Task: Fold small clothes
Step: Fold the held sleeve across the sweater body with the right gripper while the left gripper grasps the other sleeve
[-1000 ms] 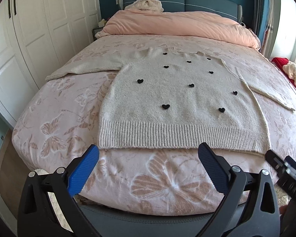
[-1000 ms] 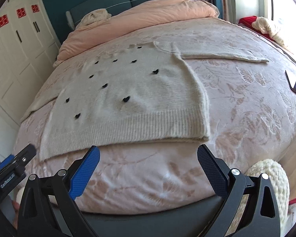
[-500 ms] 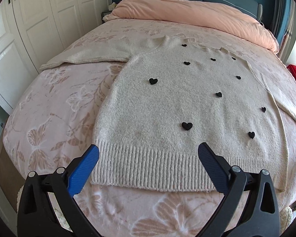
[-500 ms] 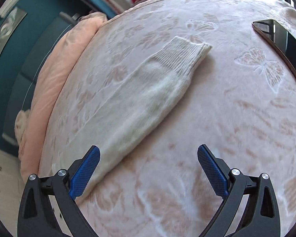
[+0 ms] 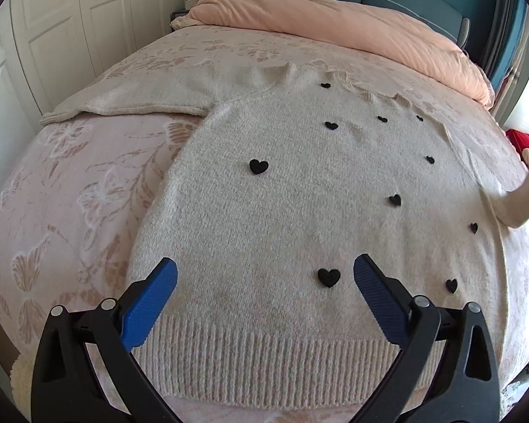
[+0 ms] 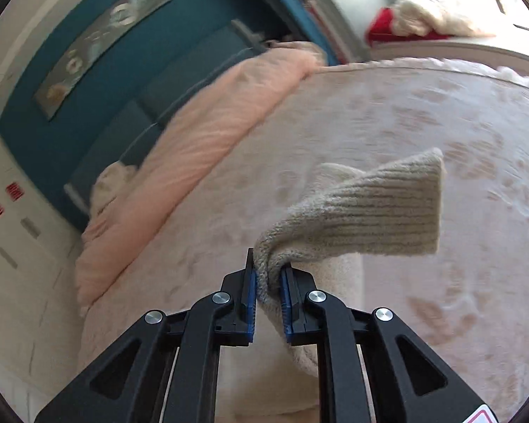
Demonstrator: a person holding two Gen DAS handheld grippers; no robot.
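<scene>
The right gripper (image 6: pixel 268 282) was just closed & clamped on the sleeve cuff (image 6: pixel 370 208), lifted off the bed (image 6: pixel 441 112), while the left gripper (image 5: pixel 264 282) was held wide open above the sweater (image 5: pixel 299 194).

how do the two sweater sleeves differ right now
The left sleeve lies flat on the bedspread, untouched; the right sleeve is lifted off it, its ribbed cuff pinched in the right claw, which has just closed. The left claw hangs open, empty. Both sleeves are cream knit.
</scene>
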